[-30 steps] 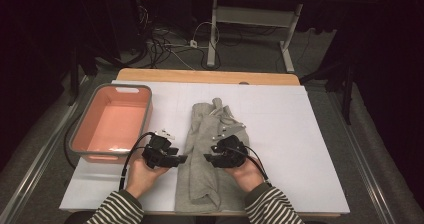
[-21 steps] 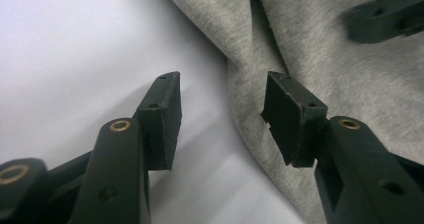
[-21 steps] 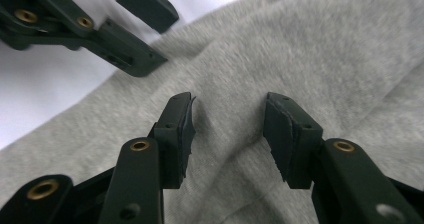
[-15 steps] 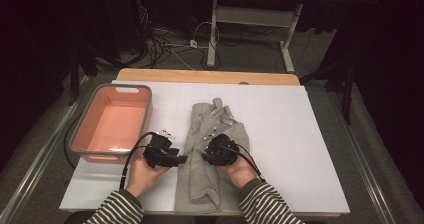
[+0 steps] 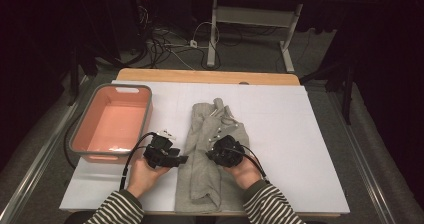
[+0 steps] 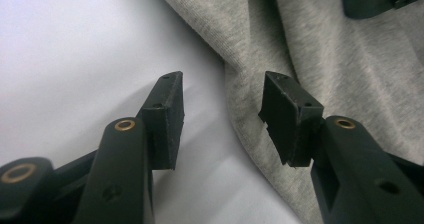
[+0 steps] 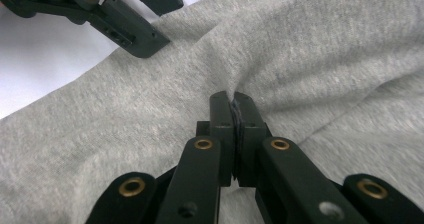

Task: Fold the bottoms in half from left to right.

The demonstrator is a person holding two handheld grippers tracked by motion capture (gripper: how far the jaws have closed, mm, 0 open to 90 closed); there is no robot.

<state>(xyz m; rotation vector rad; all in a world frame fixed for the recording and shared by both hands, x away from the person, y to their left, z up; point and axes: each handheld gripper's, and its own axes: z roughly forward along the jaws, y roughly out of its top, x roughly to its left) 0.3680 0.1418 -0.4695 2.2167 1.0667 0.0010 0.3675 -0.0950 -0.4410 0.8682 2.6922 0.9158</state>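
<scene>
Right of the grey garment [image 5: 210, 154] the white tabletop [image 5: 295, 134] lies bare to its edge, and so does the strip beyond the garment's far end. Left of the garment, the walled pink tub [image 5: 111, 123] blocks passage, with a bare strip between the two. The left claw [image 5: 181, 159] occupies the garment's left edge, the right claw [image 5: 214, 155] its middle.

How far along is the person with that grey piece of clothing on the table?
Already done: the grey garment lies folded into a long narrow strip on the white table. In hand: the right gripper has just closed, pinching a fold of the cloth, while the left gripper sits open at its edge without gripping. Left, probably: more folding, perhaps then moving it to the empty pink bin.
</scene>
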